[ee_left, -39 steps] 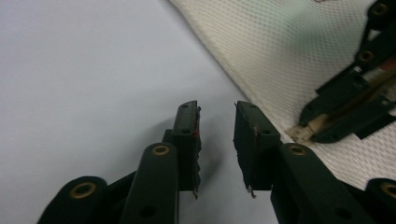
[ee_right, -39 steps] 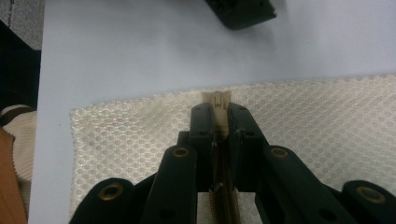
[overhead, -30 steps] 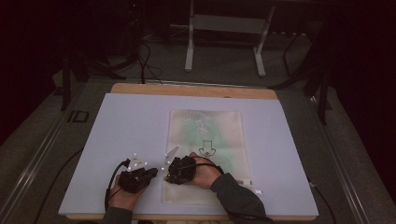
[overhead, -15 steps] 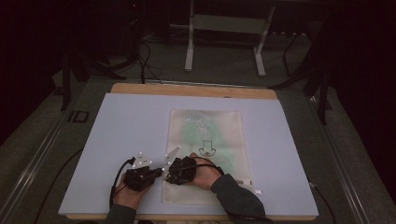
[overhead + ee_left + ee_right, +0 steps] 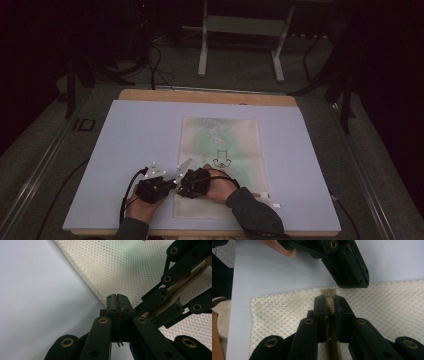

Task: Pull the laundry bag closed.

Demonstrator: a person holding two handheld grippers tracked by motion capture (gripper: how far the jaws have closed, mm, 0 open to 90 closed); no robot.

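Note:
A cream mesh bag lies flat on the pale table mat, with something green showing faintly inside it. My right gripper is shut on the frayed end of the bag's beige zipper, near the bag's left front corner. My left gripper is shut, and its tips rest at the bag's edge right beside the right gripper's tips. Whether it pinches any mesh I cannot tell. In the high view both hands sit close together at the table's front, the left gripper pointing at the right one.
A wooden table edge runs along the far side of the mat. Metal stand legs and cables lie on the floor beyond it. A small white tag lies by the bag's front right corner.
The left gripper has edged slightly toward the right gripper and the bag's edge. The right hand and the bag have stayed in place.

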